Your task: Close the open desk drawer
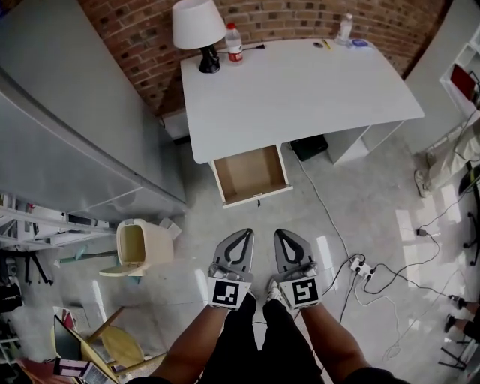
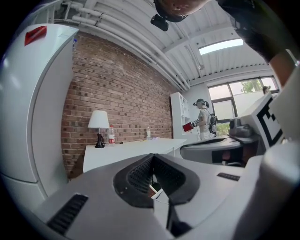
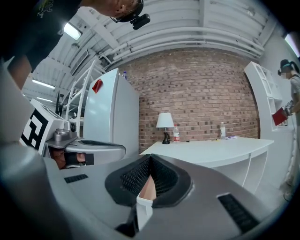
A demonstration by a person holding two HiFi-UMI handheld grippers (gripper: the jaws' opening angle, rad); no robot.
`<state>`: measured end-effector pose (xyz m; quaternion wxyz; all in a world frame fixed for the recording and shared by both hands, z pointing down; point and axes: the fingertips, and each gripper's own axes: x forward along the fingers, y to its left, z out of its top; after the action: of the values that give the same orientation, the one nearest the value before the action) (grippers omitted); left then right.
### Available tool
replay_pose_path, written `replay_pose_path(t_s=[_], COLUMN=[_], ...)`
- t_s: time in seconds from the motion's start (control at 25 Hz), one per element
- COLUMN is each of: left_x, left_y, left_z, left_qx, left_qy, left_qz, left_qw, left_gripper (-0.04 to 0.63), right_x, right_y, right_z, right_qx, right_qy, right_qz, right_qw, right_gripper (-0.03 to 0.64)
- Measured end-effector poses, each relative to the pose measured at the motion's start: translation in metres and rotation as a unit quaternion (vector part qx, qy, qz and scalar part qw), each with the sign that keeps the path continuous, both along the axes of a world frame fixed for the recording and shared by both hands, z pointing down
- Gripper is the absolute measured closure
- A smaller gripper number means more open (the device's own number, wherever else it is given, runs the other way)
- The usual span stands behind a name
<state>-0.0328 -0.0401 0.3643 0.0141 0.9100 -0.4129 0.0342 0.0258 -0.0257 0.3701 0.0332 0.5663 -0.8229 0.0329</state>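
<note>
White desk (image 1: 300, 90), brown-lined drawer (image 1: 250, 174), red brick wall (image 1: 292, 19), cream bin (image 1: 142, 244), white lampshade (image 1: 197, 22), grey floor (image 1: 360, 202).

White desk (image 1: 300, 90) carries lamp (image 1: 199, 34), red-labelled bottle (image 1: 234, 43) (just beside it), clear bottle (image 1: 344, 28).

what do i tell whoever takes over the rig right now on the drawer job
Left gripper: shut, empty, held level over the floor.
Right gripper: shut, empty, beside the left one.
Drawer: pulled out from under the left end of the desk; it looks empty. Both grippers are short of its front and touch nothing.
Done: nothing yet; the drawer is open.
Left: bring a gripper up to the drawer front and push it in until it sits flush under the desk.
</note>
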Motion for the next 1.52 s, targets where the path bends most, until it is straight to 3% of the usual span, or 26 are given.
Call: replay_pose_path(t_s=[0.12, 0.24, 0.28, 0.44, 0.52, 0.6, 0.72, 0.96, 1.12, 1.2, 1.52], left_x=[0.003, 0.014, 0.016, 0.013, 0.011, 0.012, 0.015, 0.013, 0.005, 0.005, 0.006], left_y=[-0.012, -0.021, -0.024, -0.035, -0.038, -0.043, -0.048, -0.057, -0.062, -0.065, -0.070], left_z=[0.027, 0.049, 0.059, 0.111, 0.133, 0.153, 0.179, 0.221, 0.248, 0.257, 0.283], left_qx=[0.005, 0.072, 0.079, 0.030, 0.028, 0.016, 0.022, 0.011, -0.035, -0.038, -0.024], left_qy=[-0.013, -0.090, -0.099, -0.069, -0.084, -0.075, -0.101, -0.104, -0.052, -0.042, -0.085], left_qz=[-0.021, 0.000, 0.001, -0.031, -0.030, -0.038, -0.025, -0.029, -0.074, -0.082, -0.059], left_qw=[0.9997, 0.9933, 0.9920, 0.9966, 0.9956, 0.9963, 0.9943, 0.9941, 0.9953, 0.9950, 0.9943], left_gripper=[0.588, 0.589, 0.589, 0.589, 0.589, 0.589, 0.589, 0.588, 0.589, 0.589, 0.589], right_x=[0.007, 0.017, 0.020, 0.023, 0.022, 0.022, 0.023, 0.020, 0.022, 0.024, 0.036], right_y=[-0.015, -0.026, -0.027, -0.033, -0.036, -0.041, -0.050, -0.065, -0.077, -0.082, -0.105], right_z=[0.026, 0.058, 0.070, 0.115, 0.137, 0.154, 0.176, 0.230, 0.258, 0.274, 0.319], right_qx=[-0.003, -0.007, -0.012, -0.022, -0.025, -0.022, -0.023, -0.048, -0.067, -0.082, -0.133], right_qy=[-0.003, -0.008, -0.011, -0.016, -0.015, -0.018, -0.025, -0.031, -0.068, -0.089, -0.210], right_qz=[-0.007, -0.012, -0.014, -0.022, -0.024, -0.028, -0.034, -0.047, -0.039, -0.040, -0.037], right_qw=[1.000, 1.000, 1.000, 0.999, 0.999, 0.999, 0.999, 0.997, 0.995, 0.992, 0.968], right_gripper=[0.589, 0.589, 0.589, 0.589, 0.589, 0.589, 0.589, 0.589, 0.588, 0.588, 0.584])
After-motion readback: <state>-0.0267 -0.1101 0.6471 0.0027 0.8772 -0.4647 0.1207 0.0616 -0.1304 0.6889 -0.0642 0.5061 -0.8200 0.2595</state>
